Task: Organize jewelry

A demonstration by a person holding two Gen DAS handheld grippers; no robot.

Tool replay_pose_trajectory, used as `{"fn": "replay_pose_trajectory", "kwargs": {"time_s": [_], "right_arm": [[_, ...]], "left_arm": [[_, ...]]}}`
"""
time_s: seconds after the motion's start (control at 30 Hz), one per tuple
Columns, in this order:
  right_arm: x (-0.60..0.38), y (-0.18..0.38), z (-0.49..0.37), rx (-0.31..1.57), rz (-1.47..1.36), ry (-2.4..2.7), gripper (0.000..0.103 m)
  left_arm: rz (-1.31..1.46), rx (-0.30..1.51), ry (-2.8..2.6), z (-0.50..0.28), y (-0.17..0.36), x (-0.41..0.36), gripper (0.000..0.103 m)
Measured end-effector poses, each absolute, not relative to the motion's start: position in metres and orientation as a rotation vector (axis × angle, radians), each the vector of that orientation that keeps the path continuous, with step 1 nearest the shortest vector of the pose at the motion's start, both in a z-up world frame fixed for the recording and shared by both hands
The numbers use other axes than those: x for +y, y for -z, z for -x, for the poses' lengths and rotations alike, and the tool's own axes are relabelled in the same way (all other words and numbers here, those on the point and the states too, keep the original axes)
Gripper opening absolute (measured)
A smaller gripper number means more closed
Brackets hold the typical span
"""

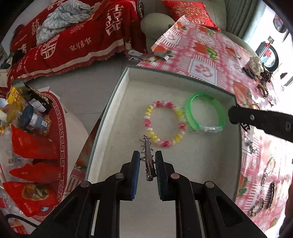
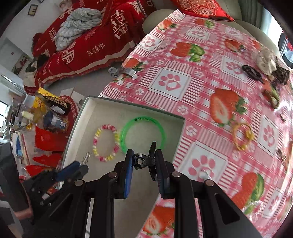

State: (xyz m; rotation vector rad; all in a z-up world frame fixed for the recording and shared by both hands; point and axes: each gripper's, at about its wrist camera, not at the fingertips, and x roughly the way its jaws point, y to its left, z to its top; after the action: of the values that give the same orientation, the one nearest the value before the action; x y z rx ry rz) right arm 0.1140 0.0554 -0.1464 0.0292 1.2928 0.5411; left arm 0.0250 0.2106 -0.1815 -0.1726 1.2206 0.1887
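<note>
From the left wrist view, the left gripper (image 1: 147,161) had its jaws clamped on a silver spiked hair clip (image 1: 148,157) above the near part of the white tray (image 1: 117,102). Beyond it lay a pink-and-yellow beaded bracelet (image 1: 164,124), with a green bangle (image 1: 205,113) to its right.

From the right wrist view, the right gripper (image 2: 142,163) had its jaws closed on a black claw clip (image 2: 144,160) over the tray's near right side, the strawberry tablecloth (image 2: 201,87) stretching far and right.

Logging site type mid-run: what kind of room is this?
Likely a home living room: a sofa under a red throw, a strawberry-print tablecloth, and a red cushion.
</note>
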Motion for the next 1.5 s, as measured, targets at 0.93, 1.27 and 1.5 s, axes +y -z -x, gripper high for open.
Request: {"fn": "replay_pose_trajectory", "kwargs": {"time_s": [0.93, 1.27, 1.5], "right_arm": [[0.089, 0.193, -0.143, 1.347, 0.023, -0.534, 0.044], [0.081, 0.174, -0.142, 1.322, -0.063, -0.569, 0.058], [0.060, 0.149, -0.136, 1.290, -0.145, -0.581, 0.065]], "left_arm": [[0.091, 1.251, -0.231, -0.039, 0.199, 0.209, 0.024], [0.065, 1.245, -0.227, -0.039, 0.187, 0.203, 0.024], [0.057, 1.242, -0.227, -0.036, 0.179, 0.199, 0.025]]}}
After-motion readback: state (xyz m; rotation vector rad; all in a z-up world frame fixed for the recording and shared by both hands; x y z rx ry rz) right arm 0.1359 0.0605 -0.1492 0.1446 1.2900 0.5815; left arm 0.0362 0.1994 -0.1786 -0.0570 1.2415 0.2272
